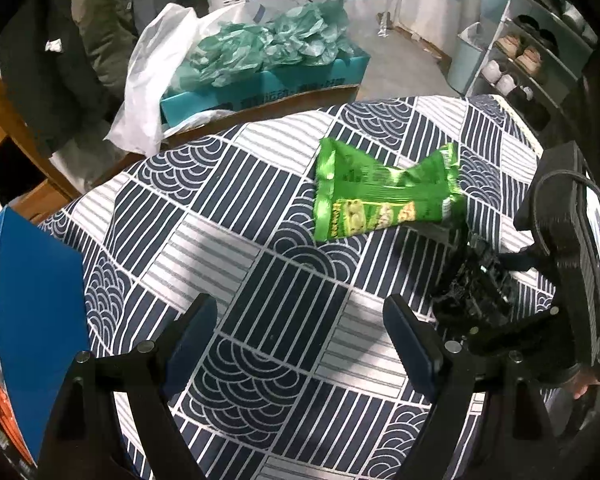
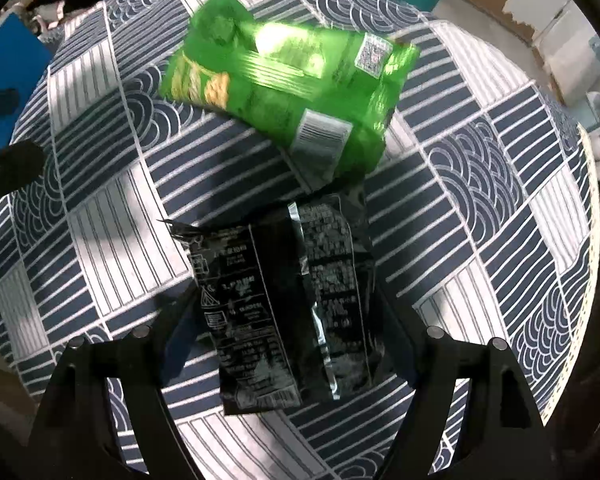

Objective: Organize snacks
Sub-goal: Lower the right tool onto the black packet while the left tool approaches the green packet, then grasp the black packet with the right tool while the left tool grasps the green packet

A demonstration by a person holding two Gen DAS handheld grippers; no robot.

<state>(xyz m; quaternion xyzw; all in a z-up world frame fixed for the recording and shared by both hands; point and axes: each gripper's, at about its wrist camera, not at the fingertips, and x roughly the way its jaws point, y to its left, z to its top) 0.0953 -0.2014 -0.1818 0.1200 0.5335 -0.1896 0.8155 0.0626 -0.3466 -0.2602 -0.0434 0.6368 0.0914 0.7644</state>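
Observation:
A round table under a navy-and-white patterned cloth [image 1: 228,216] carries a green snack bag [image 1: 380,196] [image 2: 284,84] at its far side. Just in front of it is a black snack bag [image 2: 284,304] [image 1: 472,288]. It fills the gap between my right gripper's [image 2: 288,312] fingers, whose pads meet its two long edges. The bag reaches back toward the camera, low over the cloth. My left gripper [image 1: 300,320] hangs open over bare cloth to the left of both bags, with nothing between its fingers.
A blue box [image 1: 36,300] holding orange packs stands at the table's left edge. Behind the table sit a teal carton [image 1: 268,88] of crumpled green bags and a white plastic bag [image 1: 152,80]. A shoe rack [image 1: 532,52] stands far right.

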